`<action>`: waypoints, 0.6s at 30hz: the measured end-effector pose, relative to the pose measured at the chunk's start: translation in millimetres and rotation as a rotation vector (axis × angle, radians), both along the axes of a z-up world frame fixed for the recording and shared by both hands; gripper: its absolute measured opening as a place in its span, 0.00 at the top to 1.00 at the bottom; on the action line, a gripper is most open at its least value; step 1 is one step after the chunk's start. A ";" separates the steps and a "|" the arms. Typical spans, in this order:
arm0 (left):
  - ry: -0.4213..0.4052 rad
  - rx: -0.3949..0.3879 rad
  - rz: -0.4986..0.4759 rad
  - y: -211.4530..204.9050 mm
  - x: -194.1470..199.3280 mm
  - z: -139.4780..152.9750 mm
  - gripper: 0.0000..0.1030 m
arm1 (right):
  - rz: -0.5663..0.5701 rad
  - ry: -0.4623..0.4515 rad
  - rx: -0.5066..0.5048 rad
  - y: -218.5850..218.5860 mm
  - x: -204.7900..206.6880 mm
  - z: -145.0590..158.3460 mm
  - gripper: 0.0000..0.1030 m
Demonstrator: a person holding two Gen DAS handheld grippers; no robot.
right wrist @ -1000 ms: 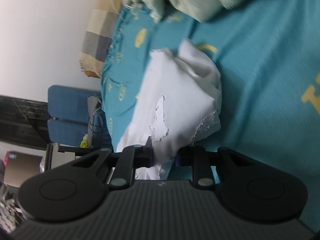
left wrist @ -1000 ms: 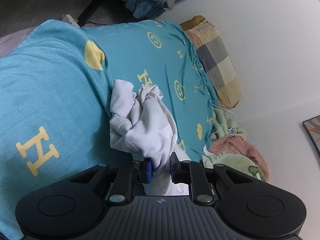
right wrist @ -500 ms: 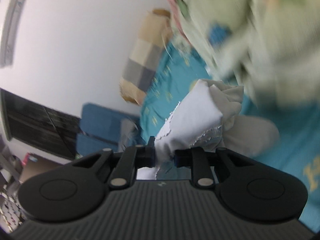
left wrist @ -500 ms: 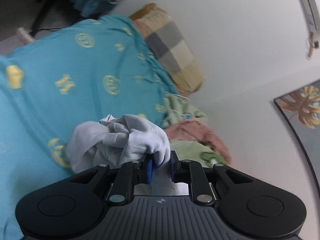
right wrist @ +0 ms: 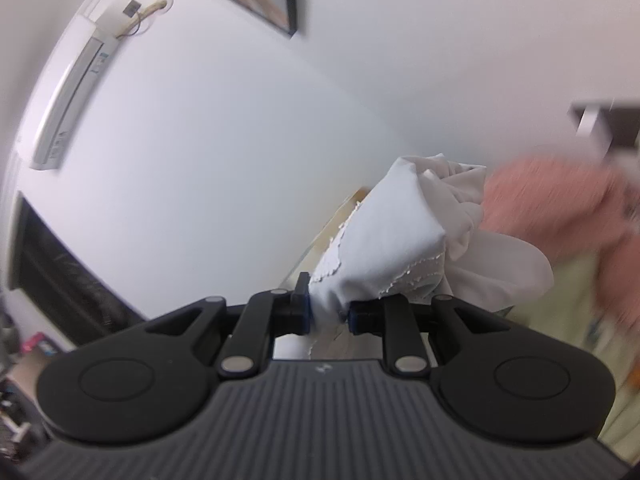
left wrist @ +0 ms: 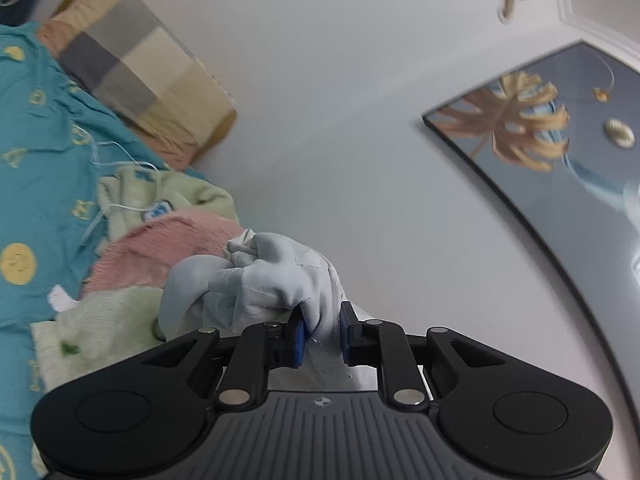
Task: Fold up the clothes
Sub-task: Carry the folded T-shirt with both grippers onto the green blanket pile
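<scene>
Closest in the left wrist view, the left black two-finger gripper (left wrist: 322, 334) has its blue-padded fingers (left wrist: 297, 336) drawn narrow around a fold of the pale white crumpled cloth garment (left wrist: 276, 280); the cloth passes between the pads and bunches up just beyond the tips. In the right wrist view, the right black two-finger gripper (right wrist: 327, 314) pinches the same kind of white cloth garment (right wrist: 400, 236) in the same way, its fingers (right wrist: 301, 312) narrow with a frayed edge of cloth running down between them and the bulk swelling out past the tips, up and to the right. Whether both grip one garment, these views alone do not settle.

Behind the held cloth in the left view lie three soft items heaped together: a pink fuzzy garment (left wrist: 160, 248), a light green fleecy piece (left wrist: 100, 332) below it, and another pale green piece (left wrist: 168, 192) above it, all resting on a teal bedspread with yellow motifs (left wrist: 44, 168). One beige and grey checked pillow (left wrist: 140, 72) sits at the bedspread's far edge against the white wall (left wrist: 340, 100). One framed picture of a golden leaf (left wrist: 560, 136) hangs on that wall.

The right view shows a blurred pink fuzzy mass (right wrist: 560, 200) beyond the cloth and one white wall-mounted air conditioner (right wrist: 76, 88) far off.
</scene>
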State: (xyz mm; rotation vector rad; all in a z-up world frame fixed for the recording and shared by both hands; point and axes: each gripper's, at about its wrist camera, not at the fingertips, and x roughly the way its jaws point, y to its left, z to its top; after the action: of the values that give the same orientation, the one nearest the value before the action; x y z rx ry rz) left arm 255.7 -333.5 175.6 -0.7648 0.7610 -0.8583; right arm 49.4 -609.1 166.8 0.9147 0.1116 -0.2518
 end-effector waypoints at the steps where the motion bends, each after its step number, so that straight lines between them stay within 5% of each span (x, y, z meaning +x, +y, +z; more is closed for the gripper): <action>1: -0.002 0.019 -0.019 -15.9 0.5 -7.8 0.82 | -0.019 0.014 -0.014 -7.0 -2.8 -4.3 0.80; 8: 0.039 0.183 -0.127 -26.6 -32.6 -107.1 0.82 | -0.018 0.220 0.001 -5.7 -18.9 -88.4 0.80; 18: 0.008 0.406 -0.236 15.4 -87.2 -170.9 0.81 | 0.059 0.412 0.010 51.6 -81.0 -155.6 0.80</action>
State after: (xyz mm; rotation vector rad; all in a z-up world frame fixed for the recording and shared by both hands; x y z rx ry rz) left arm 168.6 -318.0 4.7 -0.3210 1.0082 -0.8735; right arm -31.6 -557.4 11.3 0.8585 0.5199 -0.3823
